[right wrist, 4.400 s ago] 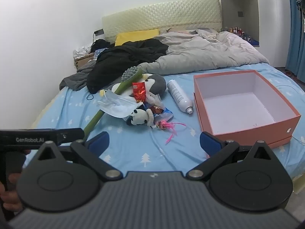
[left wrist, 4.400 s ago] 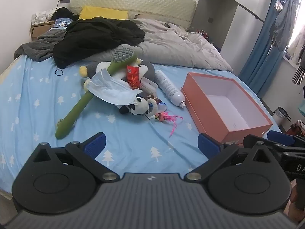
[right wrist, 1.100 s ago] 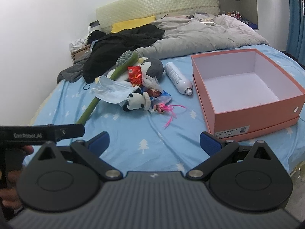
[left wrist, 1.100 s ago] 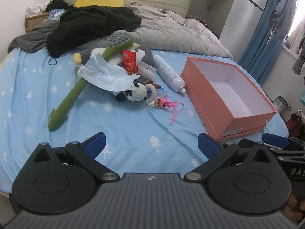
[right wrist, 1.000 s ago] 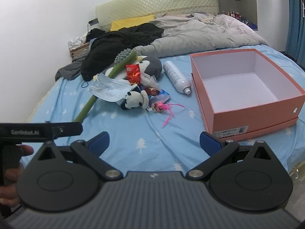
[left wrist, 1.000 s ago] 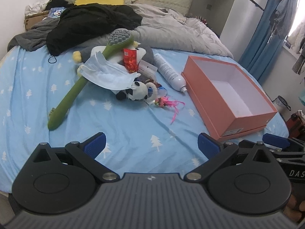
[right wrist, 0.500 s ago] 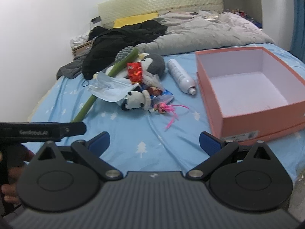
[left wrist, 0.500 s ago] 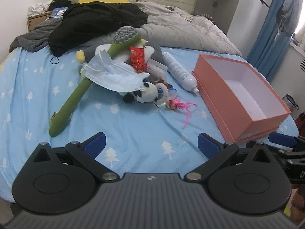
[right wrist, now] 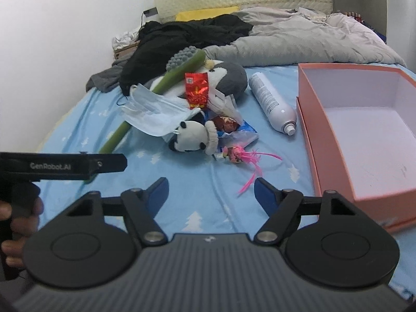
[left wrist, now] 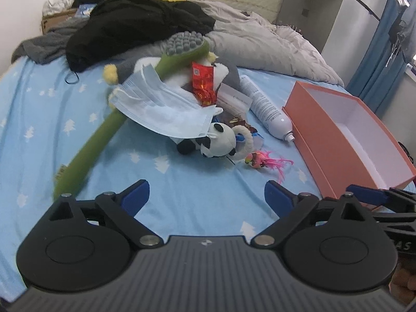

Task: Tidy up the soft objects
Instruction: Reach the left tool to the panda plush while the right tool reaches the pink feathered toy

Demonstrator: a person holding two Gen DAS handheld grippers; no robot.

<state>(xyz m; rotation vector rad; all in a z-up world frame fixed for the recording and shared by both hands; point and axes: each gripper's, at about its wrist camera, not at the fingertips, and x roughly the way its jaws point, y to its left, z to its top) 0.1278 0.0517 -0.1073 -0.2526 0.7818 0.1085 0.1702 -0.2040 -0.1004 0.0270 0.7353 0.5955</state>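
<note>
A heap lies mid-bed: a small panda plush (left wrist: 218, 140) (right wrist: 192, 135), a long green plush brush (left wrist: 104, 127) (right wrist: 176, 72), a blue face mask (left wrist: 161, 106) (right wrist: 153, 111), a grey-white plush (right wrist: 228, 75), a red packet (left wrist: 204, 83) and a pink feather toy (left wrist: 262, 160) (right wrist: 241, 156). An open orange box (left wrist: 322, 140) (right wrist: 322, 135) stands to the right. My left gripper (left wrist: 206, 197) is open and empty, short of the heap. My right gripper (right wrist: 210, 189) is open and empty, just before the feather toy.
A white spray bottle (left wrist: 267, 109) (right wrist: 273, 104) lies between heap and box. Black clothing (left wrist: 140, 26) and a grey duvet (left wrist: 260, 44) cover the far bed. The left gripper's body (right wrist: 62, 166) shows at the right wrist view's left. The blue sheet (left wrist: 195, 189) lies below the grippers.
Both grippers have moved forward toward the heap, which now looks larger. The right gripper's fingers stand closer together than before but still apart. Nothing on the bed has moved.
</note>
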